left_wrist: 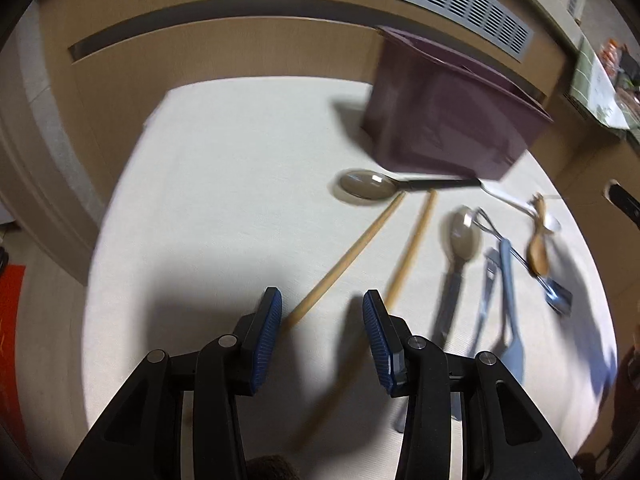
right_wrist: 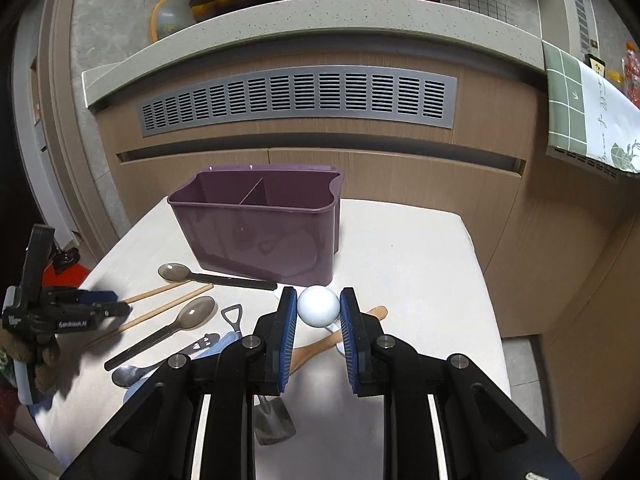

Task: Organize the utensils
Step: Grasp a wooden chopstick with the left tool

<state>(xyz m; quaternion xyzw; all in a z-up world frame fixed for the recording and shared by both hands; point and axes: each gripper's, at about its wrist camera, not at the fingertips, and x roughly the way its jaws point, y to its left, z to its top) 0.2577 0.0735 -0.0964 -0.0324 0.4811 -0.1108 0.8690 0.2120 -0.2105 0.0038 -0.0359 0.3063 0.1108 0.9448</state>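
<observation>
Right hand-held gripper (right_wrist: 318, 322): its blue pads press on the round white bowl of a white spoon (right_wrist: 318, 306), lifted clear of the cloth; the handle is hidden behind the gripper.
Left hand-held gripper (left_wrist: 322, 320): jaws stand apart with nothing between them, hovering above the near ends of two wooden chopsticks (left_wrist: 348, 262).
Task things: a purple caddy (right_wrist: 256, 236) with a divider inside stands on the worktop (right_wrist: 420, 264); both compartments look empty from here.
Loose utensils: a grey spoon with a black handle (right_wrist: 216, 276) lies just before the caddy; a second grey spoon (right_wrist: 160, 334), a shovel-shaped metal spoon (right_wrist: 272, 420), a pale blue utensil (left_wrist: 510, 300) and a wooden spoon (right_wrist: 340, 338) lie nearby.
Step in hand: judging from the raised spoon, the right side is carrying it toward the caddy while the left lines up on the chopsticks.
Next move calls for: bringing the spoon over one compartment, handle down, and letting go only once it is inside the rim.
Writing: white lettering on the left gripper's body, seen from the right wrist view, is too small to read surely; a cloth (right_wrist: 592, 116) at right carries script I cannot make out.
</observation>
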